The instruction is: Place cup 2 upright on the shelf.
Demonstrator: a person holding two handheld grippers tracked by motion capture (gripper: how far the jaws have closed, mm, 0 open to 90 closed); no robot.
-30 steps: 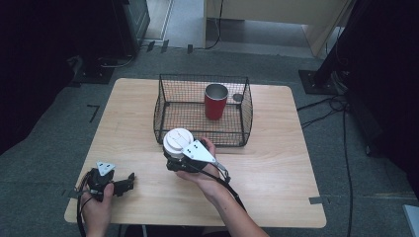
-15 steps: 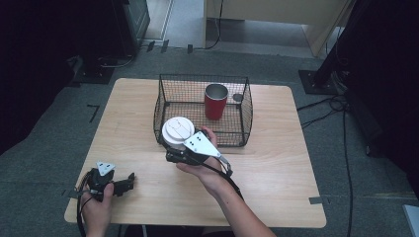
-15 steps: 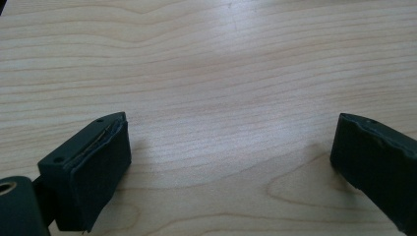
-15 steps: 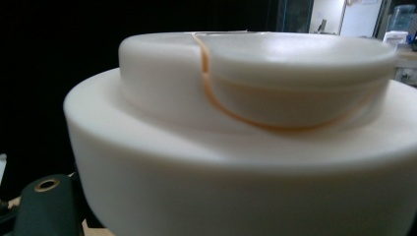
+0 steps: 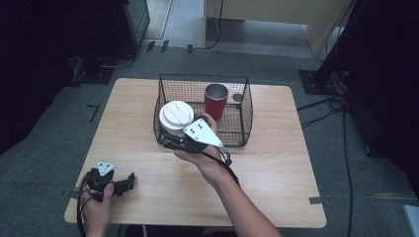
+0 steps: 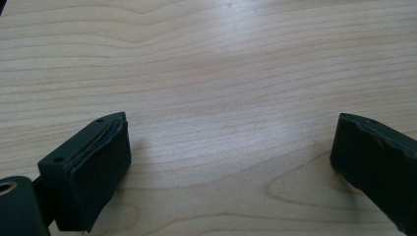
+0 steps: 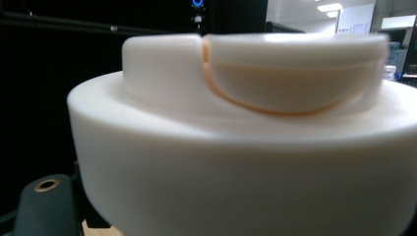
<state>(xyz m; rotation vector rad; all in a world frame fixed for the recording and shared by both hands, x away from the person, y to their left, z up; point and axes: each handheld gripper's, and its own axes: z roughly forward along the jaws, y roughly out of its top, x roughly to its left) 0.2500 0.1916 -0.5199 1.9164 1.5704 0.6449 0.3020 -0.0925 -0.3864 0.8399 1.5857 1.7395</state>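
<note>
- Right gripper (image 5: 174, 139): jaws clamped on a white lidded cup (image 5: 176, 115), grip low on the body under the lid; pads themselves hidden by the cup and the grey plate.
- Right gripper view: the cup's lid (image 7: 246, 113) sits close in front of the camera, with a raised sip flap and a thin orange seam; one black jaw tip at 7 o'clock.
- Where the cup is: held up off the table (image 5: 276, 168), at the 7 o'clock corner of the wire basket (image 5: 245, 109), over its front-left rim; cannot tell if it touches the wire.
- Left gripper (image 5: 129, 178): resting on the table at 7 o'clock of the basket, well apart from it, jaws spread wide, nothing between them; bare wood grain in its own view, left pad (image 6: 101, 169).
- Inside the basket: a red tumbler (image 5: 216, 101) upright at 12 o'clock, and a small dark round thing at 2 o'clock, too small to name.
- Handling guess: the cup looks light, probably thin-walled, so it dents if squeezed hard; the snap-on lid could pop off.
- Smooth sides, may slip; best hold is on the body just under the lid rim, not on the lid.
- Keep it upright; contents unknown.
- Risk: catching the base on the basket's rim.
</note>
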